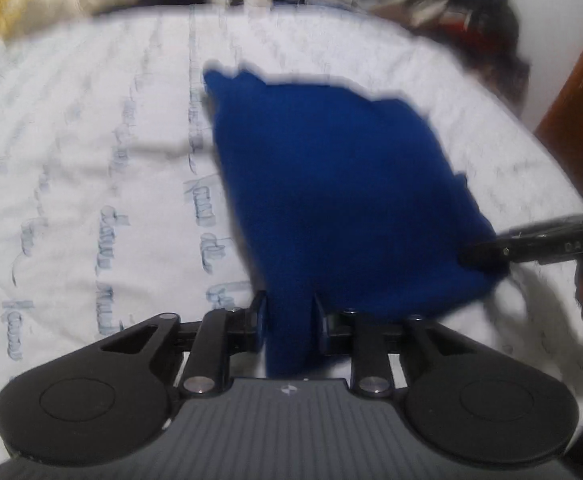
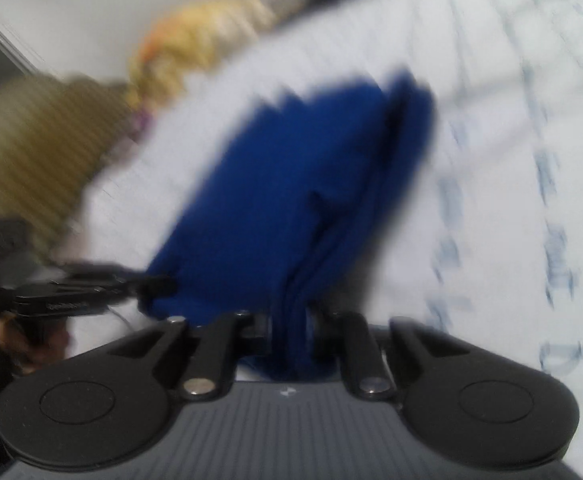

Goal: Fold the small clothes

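Observation:
A blue garment (image 1: 331, 180) is stretched over a white bed sheet (image 1: 91, 160) printed with grey-blue script. My left gripper (image 1: 289, 318) is shut on a bunched fold at the garment's near edge, and fabric fills the gap between its pads. At the right of the left wrist view, my right gripper (image 1: 475, 256) pinches the garment's right corner. In the blurred right wrist view, the right gripper (image 2: 289, 322) is shut on a gathered fold of the blue garment (image 2: 271, 200). There my left gripper (image 2: 163, 286) grips the garment's left corner, with a hand (image 2: 23, 344) behind it.
A yellow bundle (image 1: 19, 4) lies at the bed's far left. A dark pile of clothes (image 1: 471, 12) sits at the far right. Brown wooden furniture (image 1: 579, 80) stands beyond the right edge. A tan striped cloth (image 2: 31, 152) lies off the bed's side.

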The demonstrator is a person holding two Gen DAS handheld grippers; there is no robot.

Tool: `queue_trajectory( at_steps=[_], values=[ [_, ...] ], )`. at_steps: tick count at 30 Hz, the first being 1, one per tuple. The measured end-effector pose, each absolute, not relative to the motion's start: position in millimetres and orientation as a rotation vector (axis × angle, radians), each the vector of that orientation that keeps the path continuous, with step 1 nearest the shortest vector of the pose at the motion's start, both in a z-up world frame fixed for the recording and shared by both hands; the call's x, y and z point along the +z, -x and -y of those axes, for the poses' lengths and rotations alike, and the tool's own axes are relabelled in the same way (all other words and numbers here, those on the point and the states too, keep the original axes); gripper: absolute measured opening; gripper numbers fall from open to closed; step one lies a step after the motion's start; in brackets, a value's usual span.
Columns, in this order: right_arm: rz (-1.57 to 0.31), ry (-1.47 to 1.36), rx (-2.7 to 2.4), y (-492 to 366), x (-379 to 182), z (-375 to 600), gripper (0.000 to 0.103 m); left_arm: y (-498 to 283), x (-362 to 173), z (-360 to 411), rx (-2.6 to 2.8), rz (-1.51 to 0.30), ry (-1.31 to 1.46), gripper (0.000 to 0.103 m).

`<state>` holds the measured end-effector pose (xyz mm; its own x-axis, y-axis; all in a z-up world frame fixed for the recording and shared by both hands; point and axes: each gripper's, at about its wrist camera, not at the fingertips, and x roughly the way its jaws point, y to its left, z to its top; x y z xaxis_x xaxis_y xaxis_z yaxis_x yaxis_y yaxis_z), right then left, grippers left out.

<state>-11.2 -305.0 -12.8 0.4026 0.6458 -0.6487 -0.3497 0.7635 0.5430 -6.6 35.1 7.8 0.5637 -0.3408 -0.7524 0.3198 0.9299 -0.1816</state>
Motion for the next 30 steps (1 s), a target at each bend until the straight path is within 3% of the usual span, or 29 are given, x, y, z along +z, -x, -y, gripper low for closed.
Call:
queue_trajectory(
  at_steps=[1, 3, 5, 6, 7, 10, 12, 13, 17, 22, 26, 30],
  values=[
    [-0.967, -0.364, 0.631, 9, -9, 308, 0.038, 8, 15, -33, -0.363, -0.860, 0.008, 0.041],
    [-0.892, -0.364, 0.567, 3, 13, 315, 0.048, 15, 37, -24, -0.371, -0.720, -0.035, 0.050],
    [-0.751, -0.353, 0.555, -9, 38, 317, 0.054, 17, 50, -8, -0.437, -0.625, -0.063, 0.077],
    [-0.717, -0.355, 0.566, -20, 46, 312, 0.061, 14, 50, 4, -0.473, -0.614, -0.090, 0.081],
    [-0.710, -0.351, 0.590, -36, 51, 304, 0.066, 10, 46, 16, -0.501, -0.618, -0.119, 0.083],
    [-0.799, -0.255, 0.640, -91, 37, 265, 0.068, -16, 9, 43, -0.476, -0.747, -0.207, 0.079],
    [-0.886, -0.098, 0.583, -126, 4, 242, 0.067, -14, -10, 44, -0.476, -0.691, -0.234, 0.082],
    [-0.807, -0.055, 0.614, -128, -3, 240, 0.067, -10, -14, 44, -0.476, -0.664, -0.241, 0.082],
    [-0.908, -0.016, 0.581, -153, 16, 222, 0.065, -8, -14, 39, -0.476, -0.664, -0.211, 0.082],
    [-0.813, -0.032, 0.719, -130, 63, 183, 0.064, -4, -19, 39, -0.482, -0.635, -0.205, 0.083],
    [-0.966, 0.096, 0.721, -158, 24, 118, 0.063, -1, -21, 38, -0.482, -0.632, -0.202, 0.084],
    [-0.868, 0.155, 0.670, -171, 3, 106, 0.068, 1, -22, 35, -0.476, -0.630, -0.196, 0.083]
  ],
)
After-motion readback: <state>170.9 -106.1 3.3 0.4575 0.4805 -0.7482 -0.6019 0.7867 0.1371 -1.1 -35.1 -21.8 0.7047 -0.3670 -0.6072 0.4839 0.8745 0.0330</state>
